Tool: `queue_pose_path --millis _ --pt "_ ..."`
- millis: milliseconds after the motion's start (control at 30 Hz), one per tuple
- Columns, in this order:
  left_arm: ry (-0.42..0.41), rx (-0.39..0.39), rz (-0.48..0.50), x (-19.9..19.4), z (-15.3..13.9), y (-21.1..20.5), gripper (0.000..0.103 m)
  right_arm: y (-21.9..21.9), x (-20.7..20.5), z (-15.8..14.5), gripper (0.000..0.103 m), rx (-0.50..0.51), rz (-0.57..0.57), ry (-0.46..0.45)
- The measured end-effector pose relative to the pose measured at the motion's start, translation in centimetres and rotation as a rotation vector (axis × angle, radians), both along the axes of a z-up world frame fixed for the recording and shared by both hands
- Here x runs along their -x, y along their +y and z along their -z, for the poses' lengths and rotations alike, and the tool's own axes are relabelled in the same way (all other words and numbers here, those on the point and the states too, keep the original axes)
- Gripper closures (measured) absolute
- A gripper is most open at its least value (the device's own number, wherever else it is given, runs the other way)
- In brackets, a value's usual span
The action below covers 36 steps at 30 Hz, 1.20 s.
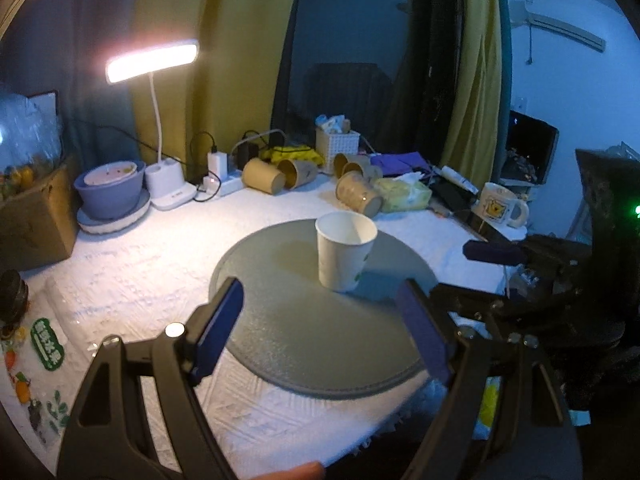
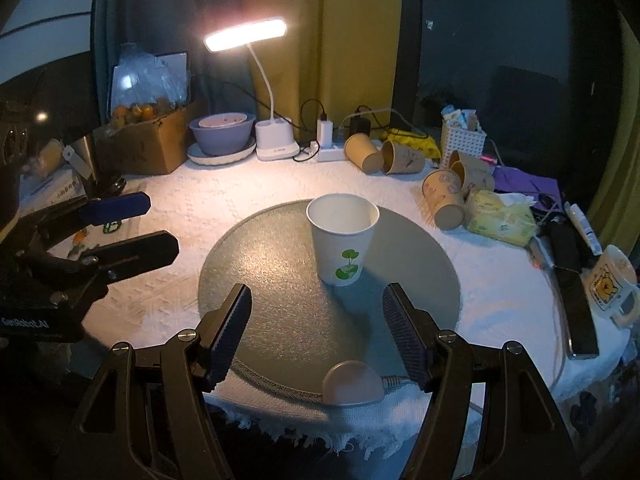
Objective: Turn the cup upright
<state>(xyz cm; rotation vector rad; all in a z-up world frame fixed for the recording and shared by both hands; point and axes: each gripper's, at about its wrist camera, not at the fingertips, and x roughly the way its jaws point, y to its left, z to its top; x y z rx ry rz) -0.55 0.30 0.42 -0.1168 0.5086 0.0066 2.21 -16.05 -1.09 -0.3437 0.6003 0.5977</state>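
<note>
Paper cup [image 2: 342,240] stands upright, mouth up, on my round grey mat [image 2: 280,320], its green tree print facing the right wrist camera. My right gripper [image 2: 316,336] is spread wide just short of it, gripping nothing. My left gripper [image 1: 320,332] is likewise wide apart and empty, with the cup [image 1: 345,255] beyond its fingertips. A lit desk lamp [image 2: 246,34] stands at the back.

Tabletop [image 2: 168,200] under white textured cloth. Round grey mat [image 2: 280,320] at centre, white paper cup [image 2: 342,240] upright on it. Lit desk lamp [image 2: 276,144], brown cups [image 2: 362,152], cardboard box [image 2: 152,148] along back edge.
</note>
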Motion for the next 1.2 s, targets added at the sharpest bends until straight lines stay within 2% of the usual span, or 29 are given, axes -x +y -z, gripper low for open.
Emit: queue_pose_path --millis 467,900,1200 --pt "-0.11 -0.01 0.022 3.5 -3.1 -1.5 0.022 -1.1 3.6 -3.4 0.032 -0.066 0.015 -0.052" --pt "-0.216 -0.02 0.009 6.7 -6.2 -2.0 0.022 -1.4 7.5 -6.3 0.032 -0.086 0.021 -0.161" --pt "-0.281 -0.035 -0.003 8.5 -7.8 -2.1 0.022 -1.5 9.0 -7.8 0.032 -0.104 0.026 -0.196"
